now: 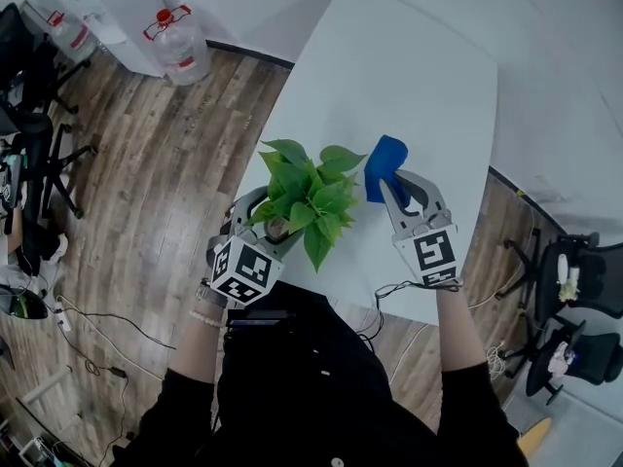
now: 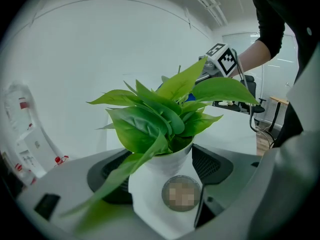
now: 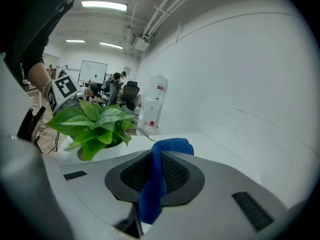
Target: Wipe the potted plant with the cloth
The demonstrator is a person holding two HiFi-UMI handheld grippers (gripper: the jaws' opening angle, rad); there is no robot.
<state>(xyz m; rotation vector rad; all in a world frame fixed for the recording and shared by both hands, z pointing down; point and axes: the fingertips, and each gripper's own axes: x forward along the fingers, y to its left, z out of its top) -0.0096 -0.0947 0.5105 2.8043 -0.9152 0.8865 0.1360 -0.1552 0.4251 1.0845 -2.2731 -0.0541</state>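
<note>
1. Wood-plank floor (image 1: 165, 163) fills the left of the head view, with water jugs (image 1: 177, 39) at upper left and office chairs (image 1: 574, 280) at the right edge. You work at the near end of a smooth white desk (image 1: 409, 76).
2. Your left claw (image 1: 275, 224) is clamped on the potted plant (image 1: 307, 197) at frame centre. The left gripper view shows the ribbed black pads pressed to either side of the white pot (image 2: 150, 184).
3. Your right claw (image 1: 401, 185) is closed on the cloth (image 1: 383, 166), a blue, nubbly strip. It stands up from between the jaws and folds over at its tip, long axis pointing toward the upper left of the frame.
4. What matters most: the plant lies directly left of the cloth in the head view, its nearest leaf just beside the fold but, as far as I can tell, not touching. The right claw is the one that must travel; the left only steadies.
5. Leaves (image 2: 150, 119) are broad, glossy, pointed ovals on thin stems, fanning outward and upward. They look likely to bend under pressure, so I judge a light stroke along each blade's length suits better than a push across it.
6. Pot walls look smooth and tapered, narrower toward the bottom.
</note>
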